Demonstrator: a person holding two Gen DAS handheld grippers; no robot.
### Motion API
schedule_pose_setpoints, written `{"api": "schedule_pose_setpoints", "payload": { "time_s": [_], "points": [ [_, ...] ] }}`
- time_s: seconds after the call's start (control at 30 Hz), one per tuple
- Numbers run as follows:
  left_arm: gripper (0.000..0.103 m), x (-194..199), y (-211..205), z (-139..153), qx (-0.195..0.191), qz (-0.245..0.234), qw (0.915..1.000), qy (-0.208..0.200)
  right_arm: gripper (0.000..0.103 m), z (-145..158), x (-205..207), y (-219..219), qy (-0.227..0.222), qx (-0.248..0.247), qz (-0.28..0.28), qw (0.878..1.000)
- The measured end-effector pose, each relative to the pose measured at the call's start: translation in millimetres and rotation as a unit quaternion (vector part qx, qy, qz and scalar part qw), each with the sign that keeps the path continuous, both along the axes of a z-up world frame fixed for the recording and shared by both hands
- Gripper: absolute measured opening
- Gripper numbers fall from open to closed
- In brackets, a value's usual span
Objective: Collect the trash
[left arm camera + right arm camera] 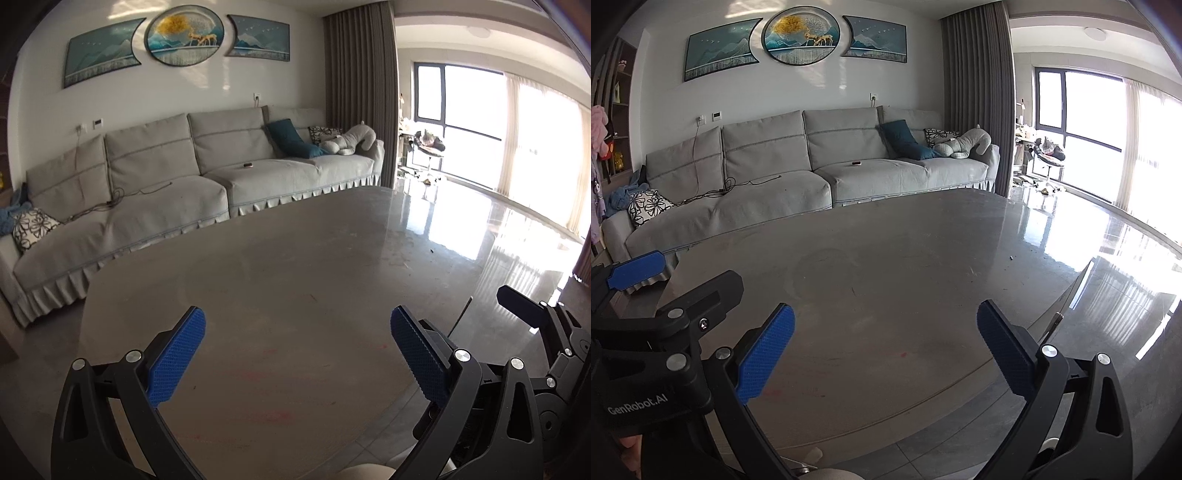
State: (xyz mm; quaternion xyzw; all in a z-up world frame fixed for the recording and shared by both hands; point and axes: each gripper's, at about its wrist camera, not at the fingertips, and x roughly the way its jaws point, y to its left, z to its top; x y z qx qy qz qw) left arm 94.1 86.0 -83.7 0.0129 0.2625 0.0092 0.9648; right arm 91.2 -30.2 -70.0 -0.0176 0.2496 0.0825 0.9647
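Note:
Both views look over a glossy grey oval table (280, 266) (886, 258). My left gripper (297, 321) hangs open above its near part, with nothing between the blue pads. My right gripper (886, 317) is open in the same way, also empty. The two are side by side: one black finger (517, 302) of the right gripper shows at the right edge of the left wrist view. A blue pad (635, 273) of the left gripper shows at the left of the right wrist view. A tiny dark speck (431, 252) (1011, 257) lies far right on the table. I see no larger trash.
A long grey sofa (207, 177) (820, 173) with cushions, a cable and a stuffed toy stands behind the table. Shiny floor (517, 258) runs right toward bright windows and a dark curtain (975, 96). Faint red marks stain the near tabletop.

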Motion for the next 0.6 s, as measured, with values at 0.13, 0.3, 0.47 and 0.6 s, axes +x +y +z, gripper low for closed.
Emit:
{"api": "schedule_pose_setpoints", "payload": {
  "time_s": [0.13, 0.3, 0.47, 0.6],
  "points": [
    [0.098, 1, 3, 0, -0.008, 0.0, 1.0, 0.003, 0.098, 2, -6, -1, -0.003, -0.008, 0.003, 1.0],
    [0.098, -4, 6, 0, -0.007, -0.001, 1.0, -0.003, 0.098, 3, -4, 3, -0.005, -0.012, 0.004, 1.0],
    [0.098, -7, 6, 0, -0.006, -0.003, 1.0, -0.005, 0.098, 1, -5, 6, -0.008, -0.018, 0.005, 1.0],
    [0.098, -6, 8, 1, -0.006, -0.006, 0.9999, -0.006, 0.098, 0, -4, 11, -0.009, -0.019, 0.004, 1.0]
  ]
}}
